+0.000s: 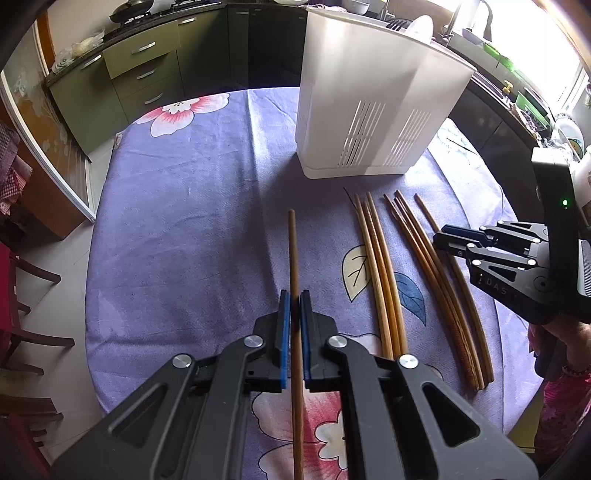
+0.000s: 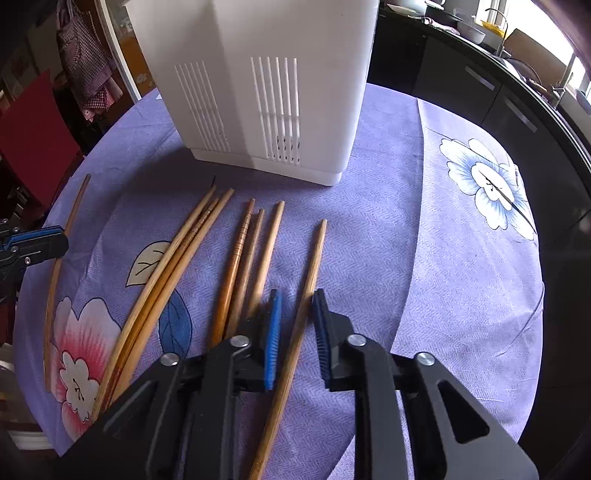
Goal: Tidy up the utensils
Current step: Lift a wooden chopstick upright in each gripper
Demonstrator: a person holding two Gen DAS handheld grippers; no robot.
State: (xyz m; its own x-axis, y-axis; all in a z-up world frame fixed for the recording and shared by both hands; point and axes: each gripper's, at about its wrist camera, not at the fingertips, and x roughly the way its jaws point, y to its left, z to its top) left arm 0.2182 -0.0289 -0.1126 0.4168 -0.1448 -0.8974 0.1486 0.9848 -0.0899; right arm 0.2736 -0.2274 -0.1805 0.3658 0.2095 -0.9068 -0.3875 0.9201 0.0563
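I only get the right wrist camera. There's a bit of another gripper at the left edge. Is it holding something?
Observer: Yes. The left gripper is shut on one chopstick, which runs straight out between its blue pads.
Operator: What's inside the white box? I only see its side.
Observer: The left wrist view reaches the white holder's top, where what look like dark fork tines show above the rim.
Operator: Who's holding my gripper?
Observer: A person's hand, with a pink sleeve below it, grips the back of the right gripper.
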